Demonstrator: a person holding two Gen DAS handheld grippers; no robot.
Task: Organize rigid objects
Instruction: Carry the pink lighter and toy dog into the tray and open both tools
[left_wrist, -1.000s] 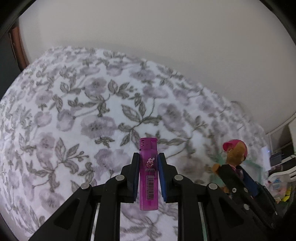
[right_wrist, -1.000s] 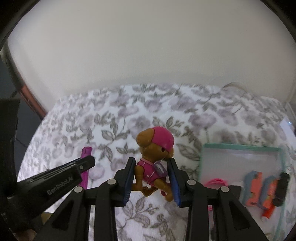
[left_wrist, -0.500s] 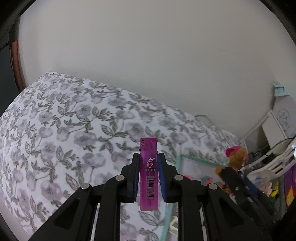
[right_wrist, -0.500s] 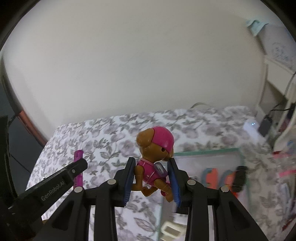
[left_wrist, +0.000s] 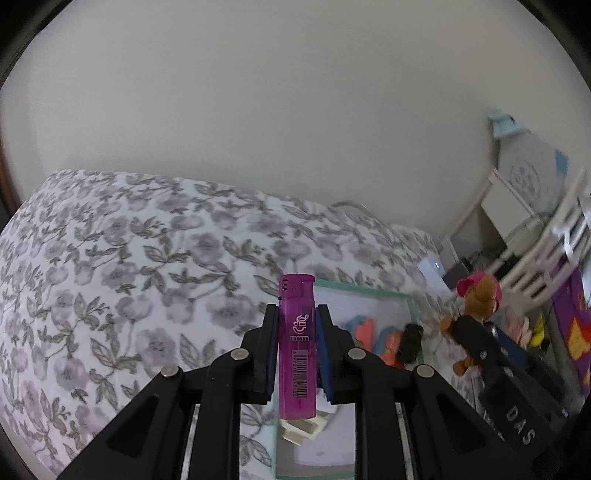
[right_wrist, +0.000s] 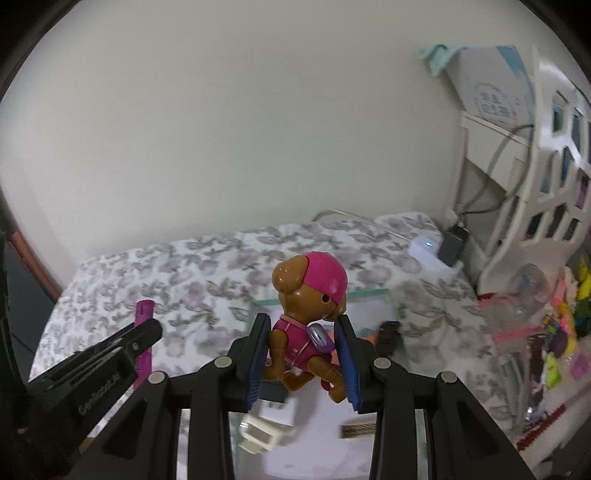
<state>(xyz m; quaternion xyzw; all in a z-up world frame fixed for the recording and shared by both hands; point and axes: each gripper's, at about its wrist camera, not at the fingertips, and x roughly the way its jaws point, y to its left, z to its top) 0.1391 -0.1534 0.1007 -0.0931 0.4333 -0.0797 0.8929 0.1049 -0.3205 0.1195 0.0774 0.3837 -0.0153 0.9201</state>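
- Left wrist view: left gripper (left_wrist: 295, 354) is clamped mid-body on the purple lighter (left_wrist: 296, 343), above the tray (left_wrist: 408, 300). Light, slick plastic, I'd guess.
- Right gripper (right_wrist: 303, 363) pinches the toy dog (right_wrist: 308, 321) by the torso; rigid, lumpy, could twist.

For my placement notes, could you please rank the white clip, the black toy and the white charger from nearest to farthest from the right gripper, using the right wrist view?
1. white clip: just below the right gripper, in the tray.
2. black toy: further ahead, slightly right.
3. white charger: farthest, at the bed's far right.
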